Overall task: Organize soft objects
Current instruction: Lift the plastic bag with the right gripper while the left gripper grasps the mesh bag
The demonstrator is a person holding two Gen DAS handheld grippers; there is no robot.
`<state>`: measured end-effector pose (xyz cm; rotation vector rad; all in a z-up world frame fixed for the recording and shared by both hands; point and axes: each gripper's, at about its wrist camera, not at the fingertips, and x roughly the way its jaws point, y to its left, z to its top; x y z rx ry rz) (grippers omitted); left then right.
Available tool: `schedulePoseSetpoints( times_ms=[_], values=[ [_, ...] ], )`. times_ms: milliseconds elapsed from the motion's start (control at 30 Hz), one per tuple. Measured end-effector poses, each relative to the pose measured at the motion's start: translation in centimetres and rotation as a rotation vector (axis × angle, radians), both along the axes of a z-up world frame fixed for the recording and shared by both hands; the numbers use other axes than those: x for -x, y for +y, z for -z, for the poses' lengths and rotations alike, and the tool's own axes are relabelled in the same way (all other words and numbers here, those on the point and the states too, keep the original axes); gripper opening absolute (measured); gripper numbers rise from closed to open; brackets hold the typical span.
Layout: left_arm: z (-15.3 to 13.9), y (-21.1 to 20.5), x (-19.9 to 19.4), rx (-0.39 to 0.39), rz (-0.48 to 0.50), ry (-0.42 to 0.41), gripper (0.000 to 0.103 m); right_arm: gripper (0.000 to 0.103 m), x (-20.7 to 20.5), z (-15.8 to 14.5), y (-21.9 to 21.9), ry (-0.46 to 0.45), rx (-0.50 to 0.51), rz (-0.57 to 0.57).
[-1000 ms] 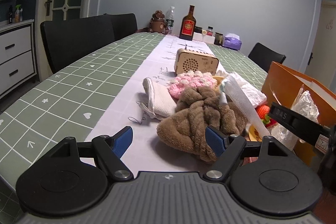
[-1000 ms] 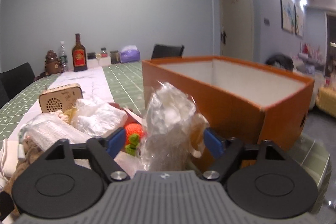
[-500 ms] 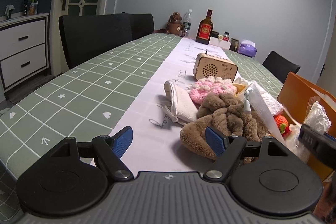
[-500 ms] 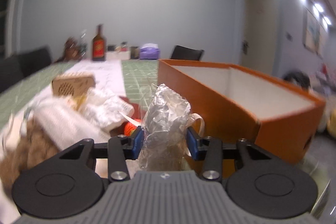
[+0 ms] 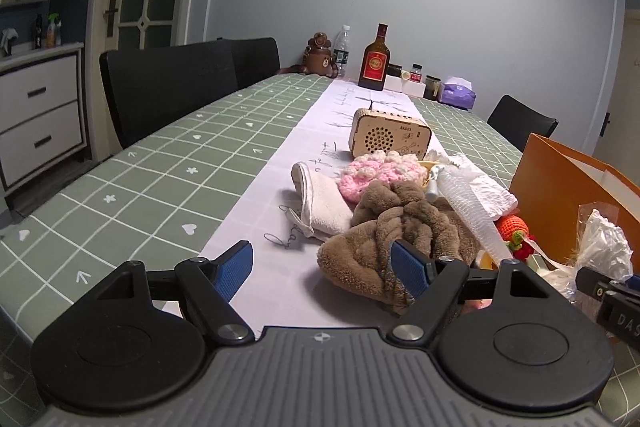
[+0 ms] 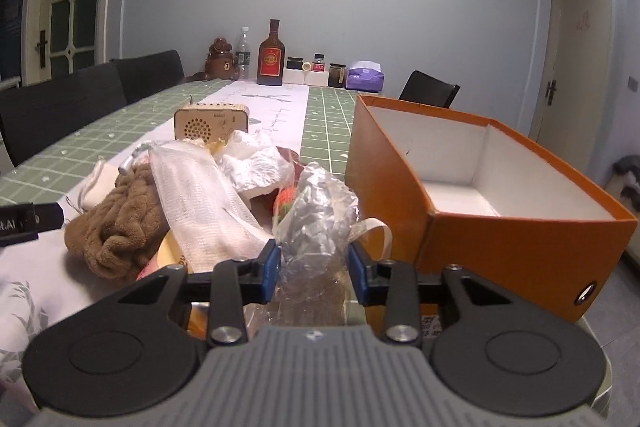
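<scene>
The right gripper (image 6: 315,269) has a crinkly clear plastic bag (image 6: 320,217) between its two blue pads, and the jaws are closing on it. The pads look like they press the bag's sides, but the shiny folds make that hard to be sure of. The bottom of the bag is hidden behind the gripper's grey body.

The left gripper (image 5: 322,267) is wide open and holds nothing. Its right pad sits in front of the near edge of a brown fluffy towel (image 5: 404,227), so that bit of towel is covered.

The soft things lie in one pile on the table (image 5: 160,163), just left of one orange box (image 6: 492,195). The box is open and its white inside looks bare. In the pile I count one brown towel, one pink knitted piece (image 5: 380,169), one small white cloth (image 5: 320,197), one long white mesh roll (image 6: 200,199), one crumpled white bag (image 6: 256,163) and one orange knitted toy (image 5: 514,229). The toy is mostly hidden by the plastic bag in the right view.

Behind the pile stands one little wooden radio (image 5: 390,139). At the far end of the table are one brown bottle (image 6: 271,57), one clear water bottle (image 6: 242,53), one bear figure (image 5: 319,57), some small jars and one purple tissue pack (image 6: 365,77). Three black chairs show, two on the left and one on the right.
</scene>
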<state>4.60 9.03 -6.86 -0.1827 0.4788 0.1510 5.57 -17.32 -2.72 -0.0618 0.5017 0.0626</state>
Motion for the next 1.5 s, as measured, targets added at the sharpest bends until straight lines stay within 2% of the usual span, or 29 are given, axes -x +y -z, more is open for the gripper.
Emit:
schedulePoseSetpoints(
  times_ms=[267, 400, 500, 667, 833, 933, 1067, 1367, 1500],
  values=[
    [-1.1, -1.3, 0.7, -0.041, -0.003, -0.018, 0.092, 0.035, 1.4, -1.3, -0.8, -0.056, -0.033, -0.055],
    [-1.7, -1.9, 0.7, -0.033, 0.014, -0.015, 0.092, 0.034, 2.0, -2.1, -1.3, -0.086, -0.064, -0.080],
    [-2.0, -2.6, 0.3, 0.016, 0.090, 0.000, 0.092, 0.034, 2.1, -2.5, -1.9, -0.094, -0.090, -0.082],
    [-1.6, -5.1, -0.4, 0.110, 0.278, 0.011, 0.092, 0.034, 2.9, -3.5, -3.6, -0.124, -0.123, -0.109],
    [-0.2, -7.1, -2.6, 0.223, 0.329, 0.083, 0.092, 0.034, 3.1, -5.5, -5.9, -0.175, -0.139, -0.113],
    [0.5, -8.0, -4.1, 0.269, 0.328, 0.125, 0.092, 0.034, 2.4, -6.5, -7.3, -0.179, -0.200, -0.115],
    [0.4, -8.7, -5.2, 0.240, 0.279, 0.135, 0.092, 0.034, 1.2, -7.2, -7.7, -0.181, -0.198, -0.121],
    [-0.9, -9.4, -8.3, 0.244, 0.223, 0.179, 0.093, 0.035, -2.6, -9.0, -10.0, -0.116, -0.245, -0.139],
    [-1.2, -9.8, -9.4, 0.218, 0.249, 0.168, 0.093, 0.035, -3.7, -9.7, -10.8, -0.097, -0.235, -0.141]
  ],
)
